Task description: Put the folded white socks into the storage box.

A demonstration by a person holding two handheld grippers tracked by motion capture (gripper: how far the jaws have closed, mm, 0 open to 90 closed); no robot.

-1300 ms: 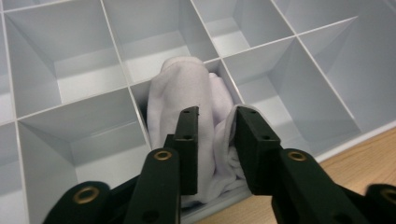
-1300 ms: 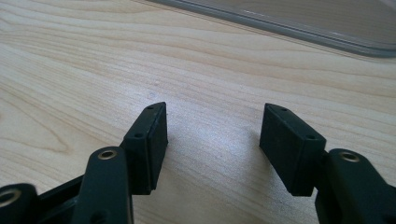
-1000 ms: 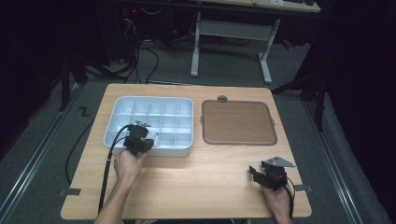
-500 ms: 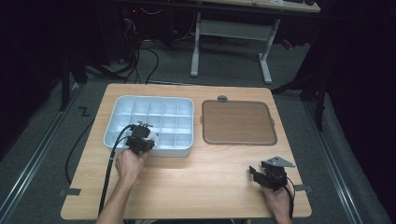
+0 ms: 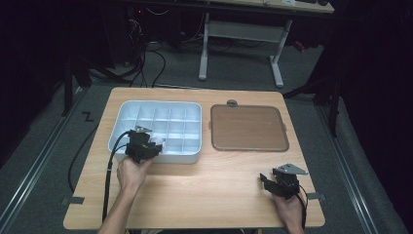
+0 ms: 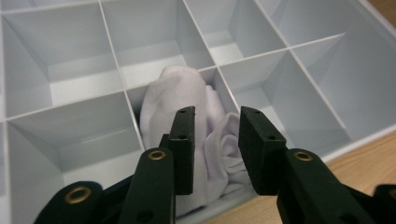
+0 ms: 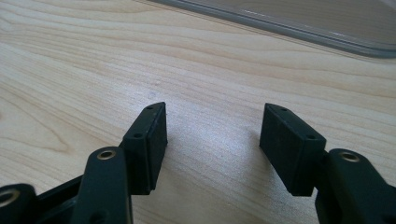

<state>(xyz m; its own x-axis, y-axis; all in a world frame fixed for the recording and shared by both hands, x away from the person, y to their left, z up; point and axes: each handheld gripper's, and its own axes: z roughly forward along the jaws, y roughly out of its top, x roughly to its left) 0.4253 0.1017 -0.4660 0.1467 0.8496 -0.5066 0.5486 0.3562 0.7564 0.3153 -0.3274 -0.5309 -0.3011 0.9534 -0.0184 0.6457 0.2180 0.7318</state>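
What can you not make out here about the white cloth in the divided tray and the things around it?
- White cloth: lower folds hidden by left gripper jaws, left gripper view.
- White cloth, high view: too small, behind gripper body.
- Brown tray: cut off by top edge, right gripper view.

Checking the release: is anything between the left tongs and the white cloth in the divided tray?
Nothing: in the left gripper view the left tongs, just opened, straddle the white cloth in its tray compartment.

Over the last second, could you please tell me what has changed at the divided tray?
The left tongs have just been opening, letting go of the crumpled white cloth, which lies in a near-row compartment of the pale grey divided plastic tray. The right tongs stayed open over the light wooden table.
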